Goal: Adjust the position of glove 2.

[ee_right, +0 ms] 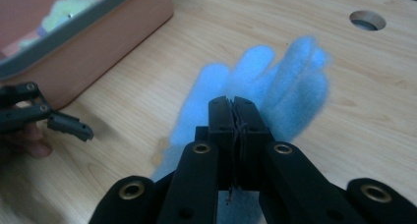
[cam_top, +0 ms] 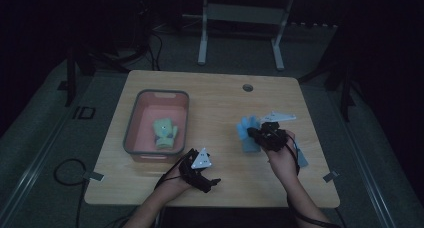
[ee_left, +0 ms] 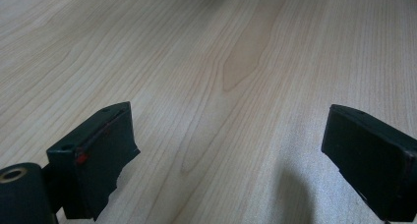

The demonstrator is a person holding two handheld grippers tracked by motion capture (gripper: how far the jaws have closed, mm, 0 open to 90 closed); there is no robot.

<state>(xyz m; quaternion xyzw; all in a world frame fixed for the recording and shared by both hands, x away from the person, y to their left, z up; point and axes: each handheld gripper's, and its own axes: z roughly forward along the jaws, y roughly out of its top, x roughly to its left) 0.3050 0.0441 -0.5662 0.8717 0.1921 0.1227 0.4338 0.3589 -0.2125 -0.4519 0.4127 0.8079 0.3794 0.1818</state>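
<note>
1. Jaws: right gripper (ee_right: 231,117) clamped on blue glove (ee_right: 275,81), held over the desk (cam_top: 220,95) toward its right edge; left gripper (ee_left: 228,155) jaws apart, empty, near the front edge.
2. Pink bin (cam_top: 156,125), left side: holds a green glove (cam_top: 165,133).
3. Step, as judged: carrying the blue glove.
4. Next move: travel left across the desk, clear the bin's rim, release inside.

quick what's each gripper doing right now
left gripper: open, holding nothing, over the table
right gripper: shut on the blue glove
</note>
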